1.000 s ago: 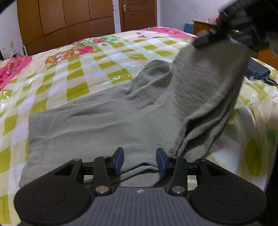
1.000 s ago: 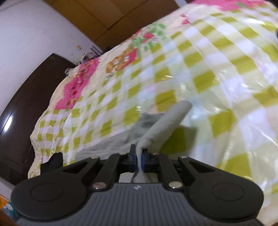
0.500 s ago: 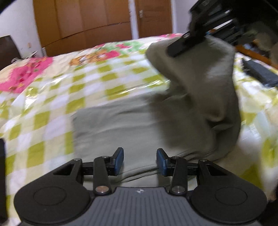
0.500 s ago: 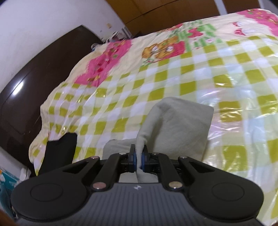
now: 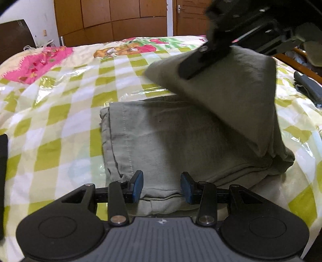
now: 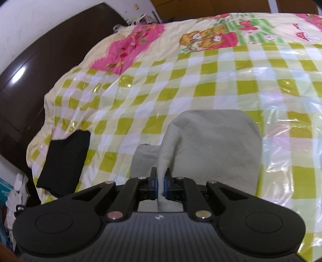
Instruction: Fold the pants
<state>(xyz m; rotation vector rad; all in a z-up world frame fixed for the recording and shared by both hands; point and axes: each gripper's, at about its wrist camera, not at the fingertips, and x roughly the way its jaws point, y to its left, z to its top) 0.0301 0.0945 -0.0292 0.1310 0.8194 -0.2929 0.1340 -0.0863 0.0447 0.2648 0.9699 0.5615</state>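
On the checked bedspread (image 5: pixel 60 121), grey-green pants (image 5: pixel 171 145) are laid flat at the centre, one end raised and draped toward 2 o'clock. Left gripper (image 5: pixel 162 186): held low at 6 o'clock over the near edge of the cloth, blue pads (image 5: pixel 137 186) set wide apart, nothing between them. Right gripper (image 6: pixel 160 186): pads pinched tight on a fold of the pants (image 6: pixel 217 145) (seen from the left view at 1 o'clock, lifted above the bed). Black garment (image 6: pixel 64 159): recorded at 9 o'clock in the right view, near the bed's edge. Wooden wardrobe (image 5: pixel 112 18): at 12 o'clock.
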